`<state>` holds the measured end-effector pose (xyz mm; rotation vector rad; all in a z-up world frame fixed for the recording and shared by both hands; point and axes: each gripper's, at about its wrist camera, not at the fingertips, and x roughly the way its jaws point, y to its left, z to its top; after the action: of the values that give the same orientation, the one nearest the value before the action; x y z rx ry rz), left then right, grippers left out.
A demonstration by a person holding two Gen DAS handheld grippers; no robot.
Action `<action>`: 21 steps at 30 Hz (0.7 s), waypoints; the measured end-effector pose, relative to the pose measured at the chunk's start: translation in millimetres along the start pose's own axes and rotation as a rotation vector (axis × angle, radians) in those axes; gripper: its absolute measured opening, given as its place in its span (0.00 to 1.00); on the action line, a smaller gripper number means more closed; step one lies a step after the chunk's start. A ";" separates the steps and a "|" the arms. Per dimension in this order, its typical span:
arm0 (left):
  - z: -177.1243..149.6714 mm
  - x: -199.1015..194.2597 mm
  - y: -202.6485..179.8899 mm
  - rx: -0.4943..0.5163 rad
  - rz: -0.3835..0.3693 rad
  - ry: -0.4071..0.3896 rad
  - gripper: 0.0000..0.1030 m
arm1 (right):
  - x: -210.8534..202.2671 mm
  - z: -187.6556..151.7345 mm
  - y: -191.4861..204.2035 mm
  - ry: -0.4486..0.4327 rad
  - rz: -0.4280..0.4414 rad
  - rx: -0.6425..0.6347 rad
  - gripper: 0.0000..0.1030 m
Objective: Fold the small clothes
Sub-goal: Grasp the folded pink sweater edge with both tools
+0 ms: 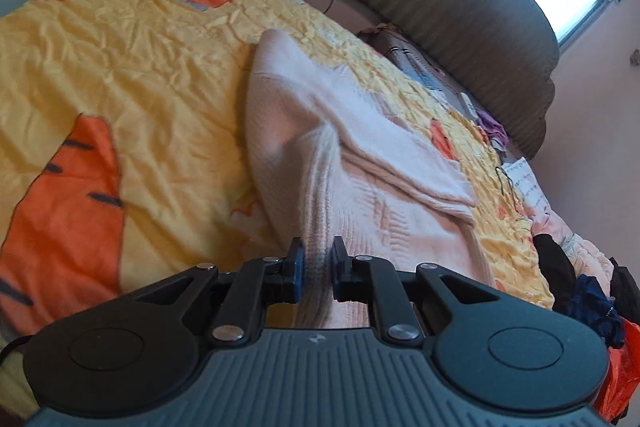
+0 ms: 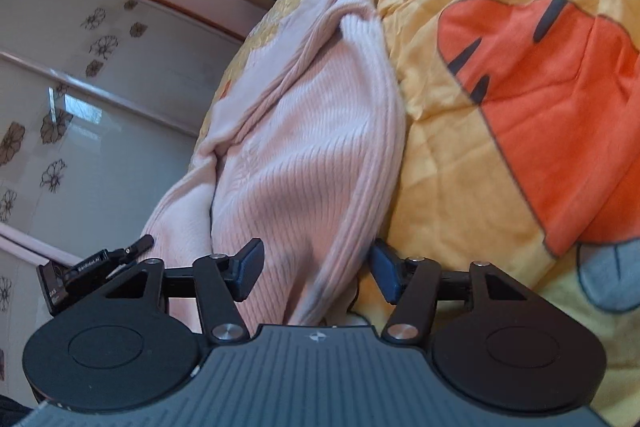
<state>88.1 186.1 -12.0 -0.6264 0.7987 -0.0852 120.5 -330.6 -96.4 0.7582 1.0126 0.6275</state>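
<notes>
Left wrist view first: I'm pinching a ribbed edge of the pink sweater (image 1: pixel 352 163) in my left gripper (image 1: pixel 318 259), jaws pressed together on the knit. The sweater is lying on the yellow carrot-print quilt (image 1: pixel 132 67), roughly mid-bed, with one sleeve already flopped across its body. Past the sweater, toward the headboard (image 1: pixel 480 43), there's a loose pile of other clothes, too jumbled to count.

Right wrist view: my right gripper (image 2: pixel 316 271) is spread wide, with the sweater's bunched edge sitting between the pads. It's blurry there, so I'm only guessing the fabric isn't clamped yet. What looks like the tip of my other gripper is poking in just beside the sweater.

To do this fold well, I'm thinking the right side needs to close on the matching edge, then both lift together and lay the knit over evenly so it isn't twisting.

Count: one sweater, one quilt, two grippers, several carrot prints.
</notes>
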 end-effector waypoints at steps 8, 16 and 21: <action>-33.7 19.1 47.8 -0.090 0.027 0.098 0.29 | 9.8 -20.3 11.4 -0.017 -0.028 0.004 0.44; -40.9 33.2 15.3 0.036 -0.002 0.088 0.22 | 11.4 -29.0 -8.0 -0.044 -0.007 0.154 0.09; -26.4 9.7 18.8 -0.027 -0.024 0.066 0.08 | -4.7 -26.8 1.5 -0.110 0.073 0.189 0.12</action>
<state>73.7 185.6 -42.6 -0.6621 0.8577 -0.1181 94.1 -326.3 -101.5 0.9892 0.9542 0.5515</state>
